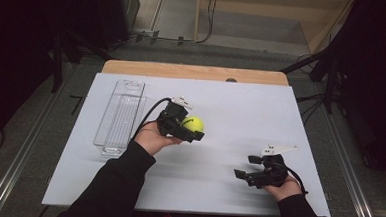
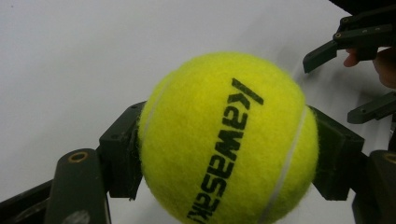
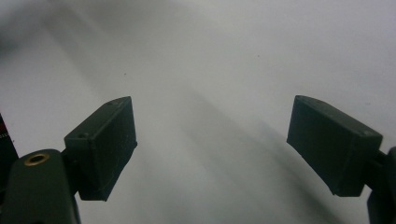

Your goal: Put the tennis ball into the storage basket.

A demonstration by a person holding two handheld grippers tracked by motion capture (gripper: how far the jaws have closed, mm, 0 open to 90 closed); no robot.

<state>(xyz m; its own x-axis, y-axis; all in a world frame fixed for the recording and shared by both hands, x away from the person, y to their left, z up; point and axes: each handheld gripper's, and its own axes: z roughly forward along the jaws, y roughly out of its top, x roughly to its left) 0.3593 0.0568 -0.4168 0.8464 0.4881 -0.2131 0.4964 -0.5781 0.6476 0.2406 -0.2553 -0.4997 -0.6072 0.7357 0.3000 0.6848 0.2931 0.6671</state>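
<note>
A yellow-green tennis ball point(image 1: 192, 123) with black lettering is clamped between the jaws of my left gripper point(image 1: 194, 129), near the middle of the white board. In the left gripper view the ball point(image 2: 224, 140) sits squeezed between both black pads point(image 2: 122, 151), with the other gripper point(image 2: 355, 70) farther off at the upper right. My right gripper point(image 1: 244, 167) rests at the front right of the board, open. In the right gripper view its two pads point(image 3: 105, 144) stand wide apart over bare white surface, and the gripper point(image 3: 212, 149) has nothing between them.
A clear plastic rectangular tray point(image 1: 120, 115) lies lengthwise on the left part of the white board point(image 1: 241, 111). The board rests on a wooden table point(image 1: 193, 71). Dark stands and cables flank the table on both sides.
</note>
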